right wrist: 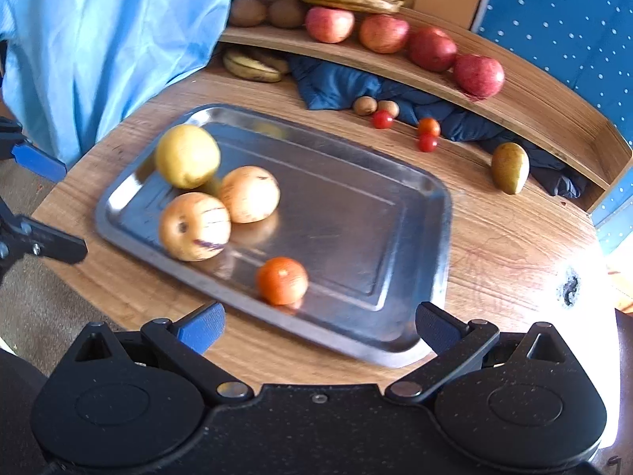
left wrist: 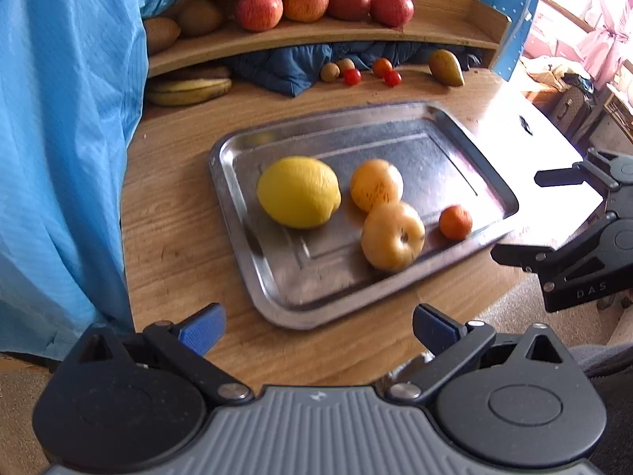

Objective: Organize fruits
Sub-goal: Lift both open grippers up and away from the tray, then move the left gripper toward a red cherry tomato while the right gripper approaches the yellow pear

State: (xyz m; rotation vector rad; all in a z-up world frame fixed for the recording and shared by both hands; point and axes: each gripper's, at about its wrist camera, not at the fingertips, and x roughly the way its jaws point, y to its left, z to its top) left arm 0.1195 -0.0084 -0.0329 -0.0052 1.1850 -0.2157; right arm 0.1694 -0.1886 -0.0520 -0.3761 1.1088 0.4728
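Note:
A steel tray [left wrist: 455,126] [right wrist: 395,206] lies on the round wooden table. It holds a yellow lemon [left wrist: 297,192] [right wrist: 186,156], two pale yellow round fruits [left wrist: 376,185] [left wrist: 392,236] [right wrist: 248,194] [right wrist: 194,226] and a small orange tangerine [left wrist: 455,222] [right wrist: 281,280]. My left gripper [left wrist: 318,326] hovers open in front of the tray's near edge, nothing between its blue pads. My right gripper [right wrist: 318,326] is open too, near the tray's corner by the tangerine; it also shows at the right edge of the left wrist view, as right gripper [left wrist: 522,217].
A curved wooden shelf [left wrist: 356,35] [right wrist: 514,91] at the back carries red apples [left wrist: 259,11] [right wrist: 329,23], kiwis and bananas. Beneath it lie cherry tomatoes [left wrist: 352,76] [right wrist: 383,119], a pear [left wrist: 446,67] [right wrist: 510,168], more bananas [left wrist: 186,91] and a dark blue cloth. A light blue sheet [left wrist: 59,138] hangs left.

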